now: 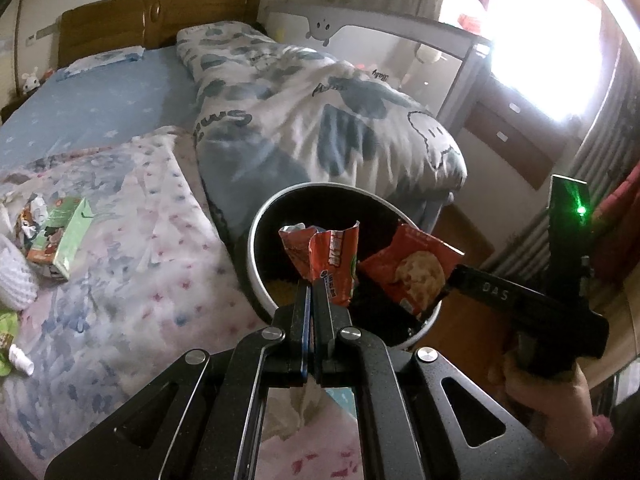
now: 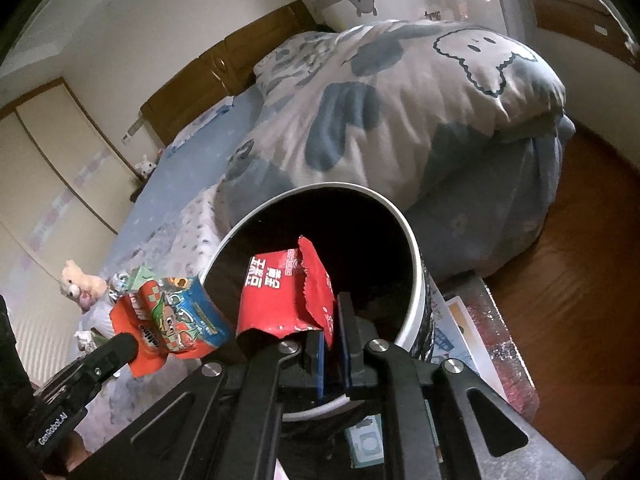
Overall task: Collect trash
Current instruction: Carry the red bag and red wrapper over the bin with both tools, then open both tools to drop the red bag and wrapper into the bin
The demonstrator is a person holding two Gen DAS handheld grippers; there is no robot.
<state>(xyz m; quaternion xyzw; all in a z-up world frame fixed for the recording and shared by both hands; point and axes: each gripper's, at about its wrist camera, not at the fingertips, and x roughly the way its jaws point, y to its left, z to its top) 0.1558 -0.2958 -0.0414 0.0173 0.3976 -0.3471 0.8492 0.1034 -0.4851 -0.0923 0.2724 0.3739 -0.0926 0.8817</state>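
Bin (image 1: 256,264) beside the bed (image 1: 100,120) — wrappers (image 2: 280,300) over its mouth.

Bed with bedding and scattered litter

Ahead of the left claw (image 1: 311,286) we see the bed (image 1: 100,108), its blue sheet bare toward the headboard, a rumpled blue-and-white duvet (image 1: 320,120) heaped ahead and to the right, and a floral blanket (image 1: 132,248) spread to the claw's left. On that blanket, far left of the claw, lie a green carton (image 1: 70,236) among crumpled wrappers, a white knitted item (image 1: 14,276) and a small white bottle (image 1: 21,359).
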